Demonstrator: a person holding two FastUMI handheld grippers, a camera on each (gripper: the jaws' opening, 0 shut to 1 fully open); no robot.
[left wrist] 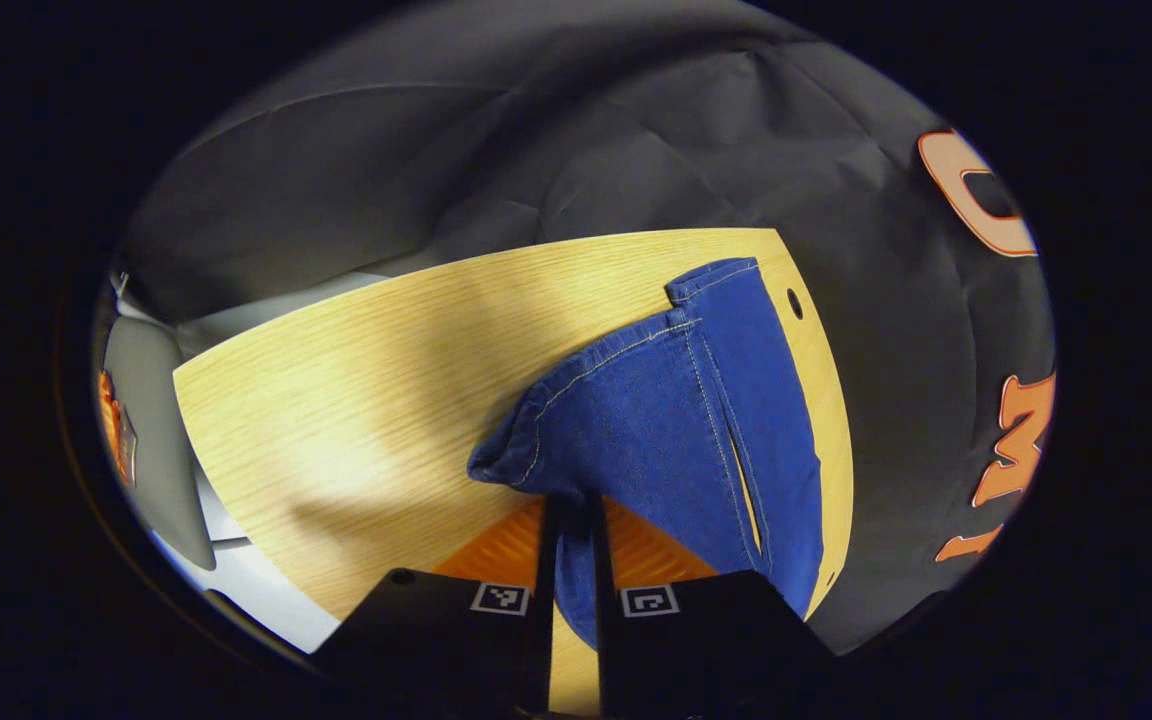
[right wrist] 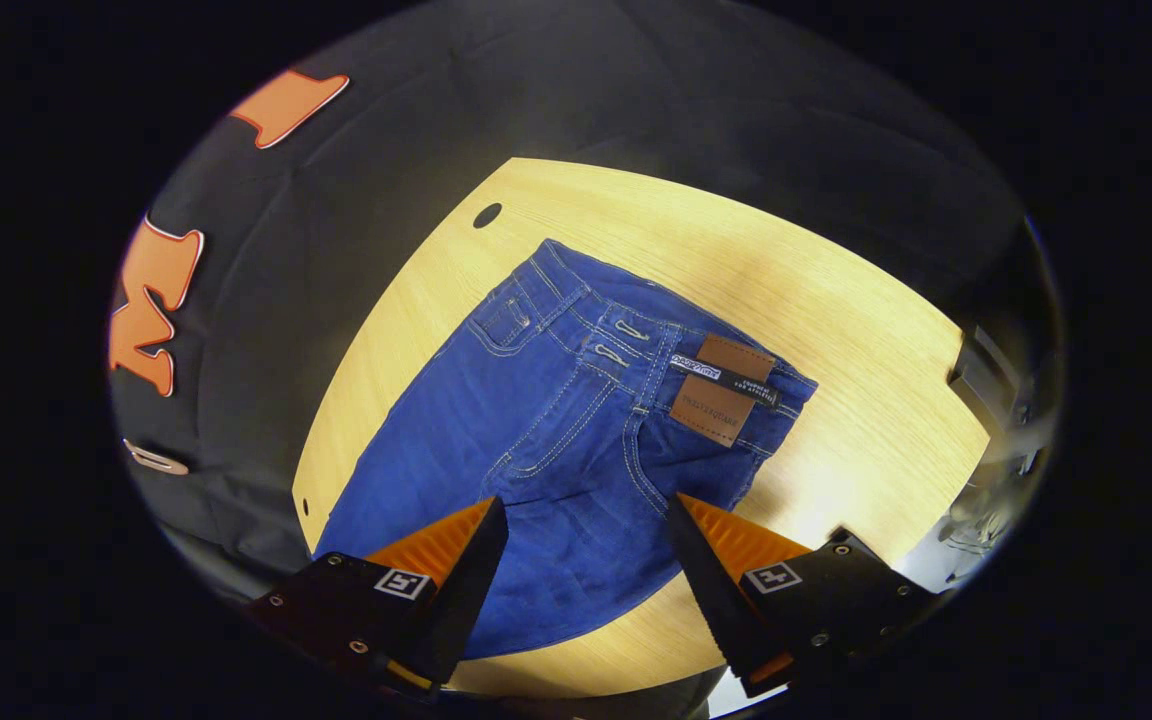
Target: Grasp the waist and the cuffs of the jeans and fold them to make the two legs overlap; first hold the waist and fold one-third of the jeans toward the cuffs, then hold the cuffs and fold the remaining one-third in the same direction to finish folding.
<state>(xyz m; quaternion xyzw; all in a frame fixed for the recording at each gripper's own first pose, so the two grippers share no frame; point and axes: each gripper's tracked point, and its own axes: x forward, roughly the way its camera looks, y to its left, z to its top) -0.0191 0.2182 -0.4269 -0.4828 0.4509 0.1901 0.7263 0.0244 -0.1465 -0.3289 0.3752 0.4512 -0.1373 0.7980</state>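
Blue jeans [right wrist: 546,430] lie on the wooden table [right wrist: 836,330], legs laid one over the other. The waist with its brown leather patch [right wrist: 726,390] points away in the right gripper view. My right gripper [right wrist: 581,525] hovers open above the seat of the jeans, one finger to each side, nothing between them. In the left gripper view the leg end of the jeans [left wrist: 666,420] shows a stitched hem, with one corner raised off the table. My left gripper [left wrist: 572,510] is shut on a fold of that denim near the hem.
The table [left wrist: 356,380] has bare wood left of the jeans and a small round hole [left wrist: 794,303] near its far corner. A grey rounded object [left wrist: 146,430] stands beyond the table's left edge. Black cloth wall surrounds the table.
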